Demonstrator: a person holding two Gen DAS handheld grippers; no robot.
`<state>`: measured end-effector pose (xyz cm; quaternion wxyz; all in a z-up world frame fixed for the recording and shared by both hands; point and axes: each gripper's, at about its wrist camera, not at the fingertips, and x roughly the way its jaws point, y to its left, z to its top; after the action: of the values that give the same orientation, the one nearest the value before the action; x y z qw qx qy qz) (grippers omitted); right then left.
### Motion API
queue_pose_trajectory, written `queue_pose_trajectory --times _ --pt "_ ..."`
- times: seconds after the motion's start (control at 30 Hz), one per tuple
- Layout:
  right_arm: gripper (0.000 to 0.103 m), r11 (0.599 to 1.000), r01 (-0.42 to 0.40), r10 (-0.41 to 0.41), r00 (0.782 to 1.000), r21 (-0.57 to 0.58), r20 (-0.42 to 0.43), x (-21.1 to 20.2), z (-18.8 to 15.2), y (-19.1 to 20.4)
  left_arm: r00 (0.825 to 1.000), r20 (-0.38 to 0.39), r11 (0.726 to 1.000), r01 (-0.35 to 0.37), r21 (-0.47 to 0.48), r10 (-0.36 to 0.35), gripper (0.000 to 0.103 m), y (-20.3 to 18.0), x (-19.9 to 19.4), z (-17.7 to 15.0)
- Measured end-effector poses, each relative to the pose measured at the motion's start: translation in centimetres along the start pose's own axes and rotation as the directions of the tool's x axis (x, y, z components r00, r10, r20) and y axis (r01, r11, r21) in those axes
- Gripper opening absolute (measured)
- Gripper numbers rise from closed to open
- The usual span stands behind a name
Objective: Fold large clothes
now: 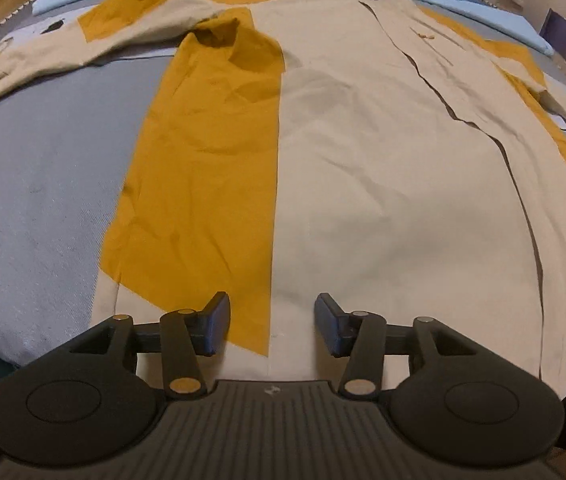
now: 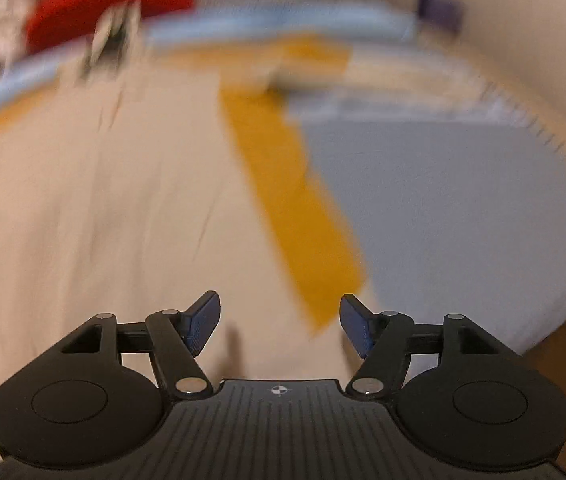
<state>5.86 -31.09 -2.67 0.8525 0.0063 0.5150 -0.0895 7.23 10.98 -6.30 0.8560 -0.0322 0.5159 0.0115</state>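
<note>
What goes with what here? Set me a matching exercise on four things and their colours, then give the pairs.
Things:
1. coat body
2. coat lining
3. bed cover
4. pillow

Colours:
A. grey
B. mustard yellow
C. light blue
D. beige

Pairs: 1-D, 2-B, 3-A, 4-C

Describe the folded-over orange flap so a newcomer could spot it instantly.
A long beige coat lies spread over the grey bed cover. On its left side, the orange flap runs from armpit to hem. It is the largest orange area, and creased.
</note>
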Motion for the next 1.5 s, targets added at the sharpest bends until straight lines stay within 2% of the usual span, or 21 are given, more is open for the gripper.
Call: queue_pose_trajectory --times 0.03,0.07,0.13,0.2,0.3,0.37,0.43,0.53,0.6,0.73,0.83,0.9,1.0,1.07,1.17,1.3,1.4,1.5 --pt "0.066 1.0 0.017 -0.017 1.0 0.002 -0.023 0.8 -0.3 0.0 1.0 0.019 1.0 0.011 -0.007 -0.011 0.053 0.1 -0.4 0.0" --pt "0.067 1.0 0.023 -0.023 1.0 0.004 -0.008 0.8 -0.4 0.0 0.999 0.034 1.0 0.017 -0.012 -0.016 0.054 0.1 -0.8 0.1" --pt "0.066 0.999 0.041 -0.041 0.999 -0.005 0.01 0.3 0.0 0.4 0.997 0.07 1.0 0.02 -0.013 -0.019 0.062 0.0 -1.9 0.3" --pt "0.064 0.999 0.046 -0.046 0.996 0.002 0.072 -0.7 0.4 0.7 0.993 0.119 1.0 0.012 -0.004 -0.011 0.075 -0.6 -2.9 0.6" --pt "0.065 0.998 0.02 -0.031 0.977 0.051 0.211 -3.0 1.1 1.2 0.985 0.173 1.0 0.0 0.024 -0.004 0.078 -1.6 -3.9 1.7" --pt "0.065 0.998 0.016 -0.034 0.948 0.059 0.316 -4.6 1.6 1.7 0.981 0.195 0.999 0.004 0.032 -0.01 0.079 -2.1 -4.2 2.9" --pt "0.066 0.999 0.03 -0.045 0.908 0.042 0.417 -6.0 2.1 2.3 0.976 0.216 0.999 0.012 0.034 -0.019 0.08 -2.6 -4.8 3.5" --pt "0.066 0.995 0.097 -0.071 0.85 -0.021 0.522 -7.8 2.4 3.9 0.969 0.247 0.999 0.024 0.029 -0.03 0.081 -3.2 -5.6 4.0" --pt "0.066 0.988 0.138 -0.081 0.837 -0.066 0.542 -8.2 2.6 5.2 0.963 0.266 0.999 0.034 0.025 -0.04 0.081 -3.3 -6.1 4.4" --pt "0.069 0.981 0.169 -0.087 0.831 -0.1 0.55 -8.3 3.1 7.2 0.948 0.315 0.999 0.047 -0.001 -0.044 0.081 -3.7 -7.3 5.1" --pt "0.071 0.979 0.181 -0.091 0.805 -0.098 0.586 -8.8 3.1 8.8 0.929 0.368 0.998 0.048 -0.033 -0.033 0.081 -3.9 -8.2 5.5" --pt "0.071 0.982 0.169 -0.081 0.787 -0.086 0.612 -9.4 3.5 9.5 0.902 0.433 0.998 0.033 -0.046 -0.01 0.081 -4.1 -9.1 5.8" --pt "0.071 0.987 0.14 -0.058 0.763 -0.077 0.644 -10.1 4.1 10.3 0.841 0.54 0.999 -0.007 -0.039 0.027 0.081 -4.9 -10.7 6.3" --pt "0.071 0.989 0.122 -0.037 0.746 -0.082 0.665 -10.5 4.4 10.6 0.819 0.573 1.0 -0.007 -0.024 0.019 0.081 -5.0 -11.6 7.0" --pt "0.071 0.99 0.098 0.001 0.722 -0.105 0.691 -11.1 4.6 10.8 0.804 0.594 0.999 0.019 -0.047 0.013 0.081 -4.5 -12.8 9.8" --pt "0.072 0.992 0.072 0.024 0.712 -0.107 0.701 -11.8 6.9 11.0 0.796 0.605 0.997 0.05 -0.061 -0.003 0.081 -3.4 -12.9 15.9" --pt "0.072 0.993 0.045 0.043 0.71 -0.107 0.703 -12.4 9.9 11.6 0.802 0.596 0.998 0.005 -0.066 0.035 0.08 -2.7 -11.4 20.5" --pt "0.072 0.993 0.0 0.085 0.712 -0.122 0.697 -13.1 13.5 12.6 0.797 0.599 0.997 -0.055 -0.048 0.073 0.079 -1.6 -8.8 23.8"
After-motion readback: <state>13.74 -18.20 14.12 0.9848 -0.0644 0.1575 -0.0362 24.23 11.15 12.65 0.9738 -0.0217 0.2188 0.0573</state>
